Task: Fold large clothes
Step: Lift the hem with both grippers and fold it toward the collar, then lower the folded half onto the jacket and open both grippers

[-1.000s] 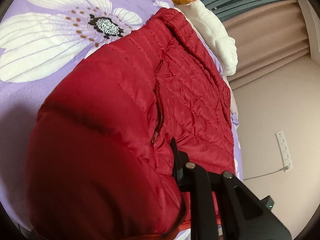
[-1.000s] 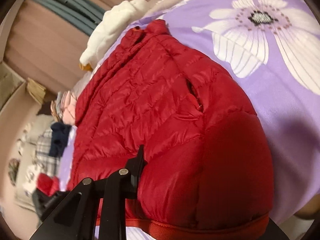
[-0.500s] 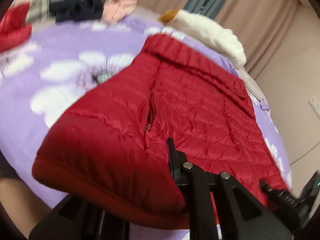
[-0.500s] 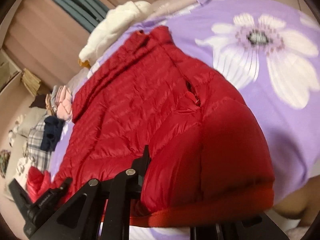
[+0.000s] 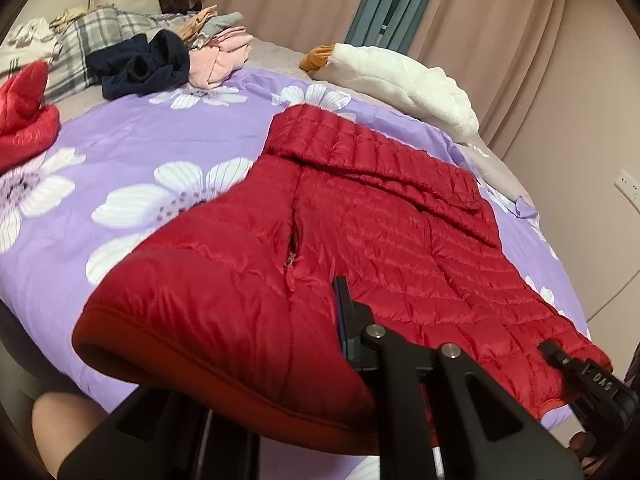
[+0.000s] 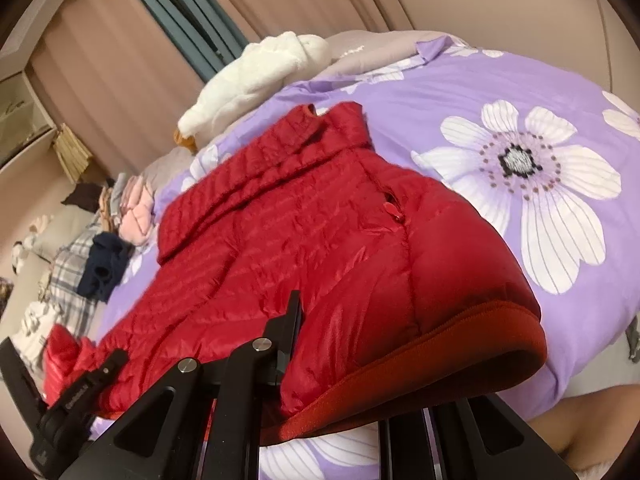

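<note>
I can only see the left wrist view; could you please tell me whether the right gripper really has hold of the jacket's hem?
Observer: Yes. The right gripper is closed on the red jacket at its hem corner, and that corner is raised off the quilt.
Operator: Thank you. Is there a pocket on that side?
Observer: Yes, a slanted pocket with a red zip pull; I cannot tell whether it is fully zipped.
</note>
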{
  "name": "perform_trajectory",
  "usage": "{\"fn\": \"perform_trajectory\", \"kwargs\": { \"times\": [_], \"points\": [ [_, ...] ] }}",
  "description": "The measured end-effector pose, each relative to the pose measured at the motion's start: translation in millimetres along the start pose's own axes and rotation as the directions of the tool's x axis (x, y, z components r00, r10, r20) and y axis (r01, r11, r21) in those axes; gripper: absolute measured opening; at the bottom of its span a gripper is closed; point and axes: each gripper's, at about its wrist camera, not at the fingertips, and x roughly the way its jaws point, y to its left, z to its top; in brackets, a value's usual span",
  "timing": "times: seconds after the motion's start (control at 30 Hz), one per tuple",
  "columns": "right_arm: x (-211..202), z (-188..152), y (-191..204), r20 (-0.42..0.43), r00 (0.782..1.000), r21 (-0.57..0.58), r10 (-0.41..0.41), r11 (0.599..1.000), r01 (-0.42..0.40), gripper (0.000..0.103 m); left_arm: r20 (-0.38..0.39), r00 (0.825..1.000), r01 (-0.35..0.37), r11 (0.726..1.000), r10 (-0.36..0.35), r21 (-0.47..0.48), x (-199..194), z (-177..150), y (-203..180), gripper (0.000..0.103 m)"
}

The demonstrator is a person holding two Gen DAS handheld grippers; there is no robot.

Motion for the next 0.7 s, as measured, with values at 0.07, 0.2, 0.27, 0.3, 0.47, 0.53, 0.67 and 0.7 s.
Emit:
{"fn": "perform_trajectory", "kwargs": {
  "times": [0.07,0.2,0.27,0.3,0.47,0.53,0.67,0.7],
  "points": [
    [-2.3,10.4,6.2,0.022,1.000,-0.012,0.016,1.000,-0.015,0.015,0.023,1.000,0.002,1.000,-0.002,0.018,-0.6,12.4,-6.1,0.016],
    [-2.2,44.6,29.5,0.093,0.995,-0.066,0.046,0.997,-0.040,0.015,0.074,0.997,0.011,1.000,-0.012,0.023,6.9,46.3,-14.1,0.017],
    [3.9,68.5,42.7,0.129,0.990,-0.102,0.058,0.994,-0.045,0.015,0.114,0.993,0.019,0.999,-0.022,0.030,13.0,72.7,-21.3,0.017],
    [7.5,79.4,49.5,0.144,0.988,-0.116,0.056,0.992,-0.040,0.015,0.133,0.991,0.029,0.999,-0.033,0.035,16.1,85.7,-25.9,0.017],
    [27.0,131.0,77.1,0.210,0.975,-0.201,0.070,0.979,-0.027,0.015,0.201,0.979,0.017,0.998,-0.031,0.068,46.0,146.2,-49.3,0.017],
    [38.4,149.8,84.2,0.220,0.972,-0.221,0.079,0.975,-0.029,0.015,0.210,0.977,0.021,0.997,-0.035,0.071,61.4,164.5,-55.5,0.017],
    [83.5,190.8,93.7,0.200,0.979,-0.240,0.052,0.971,-0.003,0.015,0.178,0.984,0.012,0.998,-0.024,0.069,115.9,200.5,-67.6,0.018],
    [100.0,199.6,94.2,0.185,0.981,-0.243,0.051,0.970,-0.005,0.015,0.180,0.983,0.031,0.998,-0.041,0.060,132.2,208.4,-70.0,0.018]
  ]
}}
